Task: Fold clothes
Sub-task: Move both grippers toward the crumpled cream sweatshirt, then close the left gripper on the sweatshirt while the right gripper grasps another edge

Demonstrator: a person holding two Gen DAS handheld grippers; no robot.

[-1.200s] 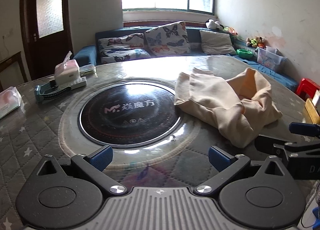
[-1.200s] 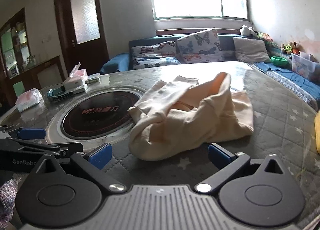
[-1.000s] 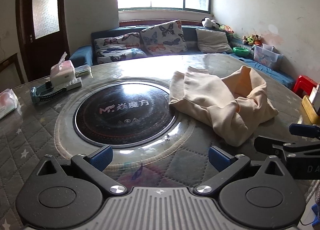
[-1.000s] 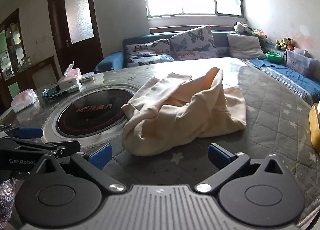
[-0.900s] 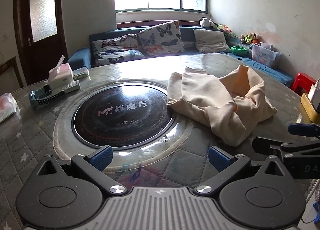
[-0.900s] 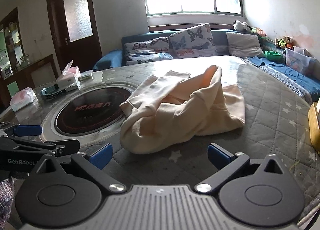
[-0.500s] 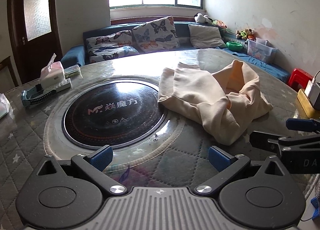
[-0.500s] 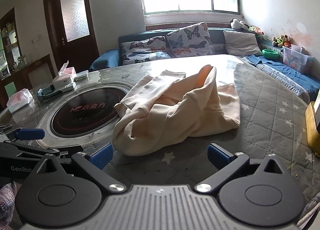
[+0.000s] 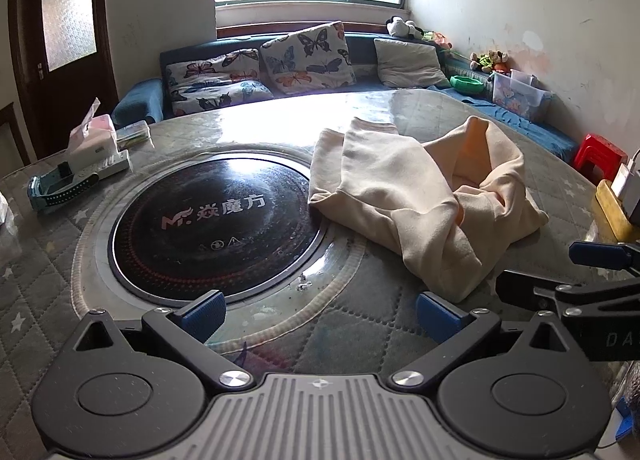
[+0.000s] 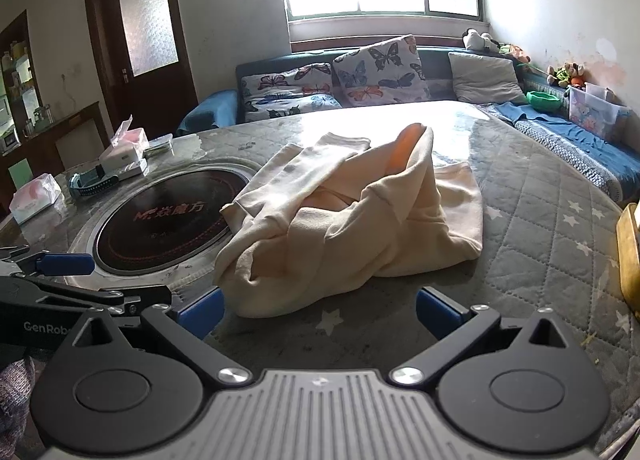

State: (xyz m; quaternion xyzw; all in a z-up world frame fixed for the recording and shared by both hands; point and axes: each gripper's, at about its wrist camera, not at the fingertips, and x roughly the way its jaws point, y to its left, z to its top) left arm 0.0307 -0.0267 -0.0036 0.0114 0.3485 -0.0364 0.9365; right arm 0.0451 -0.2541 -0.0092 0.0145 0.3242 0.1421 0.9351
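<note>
A cream garment [image 9: 420,195] lies crumpled in a heap on the round quilted table [image 9: 360,340], right of the black cooktop disc [image 9: 212,215]. In the right wrist view the garment [image 10: 352,219] sits just beyond the fingers. My left gripper [image 9: 320,310] is open and empty, above the table's near edge, short of the garment's near corner. My right gripper [image 10: 318,310] is open and empty, close to the garment's near fold. Each gripper shows at the edge of the other's view: the right one [image 9: 568,272] and the left one [image 10: 80,280].
A tissue box [image 9: 96,143] and a teal holder [image 9: 60,185] stand at the table's far left, with another tissue pack [image 10: 34,195] nearby. A yellow box [image 9: 612,207] sits at the right edge. A sofa with butterfly cushions [image 9: 304,55] lies behind the table.
Both grippers have moved forward toward the garment and slightly lower; the garment looks larger and nearer. Both stay open. The garment has not moved.
</note>
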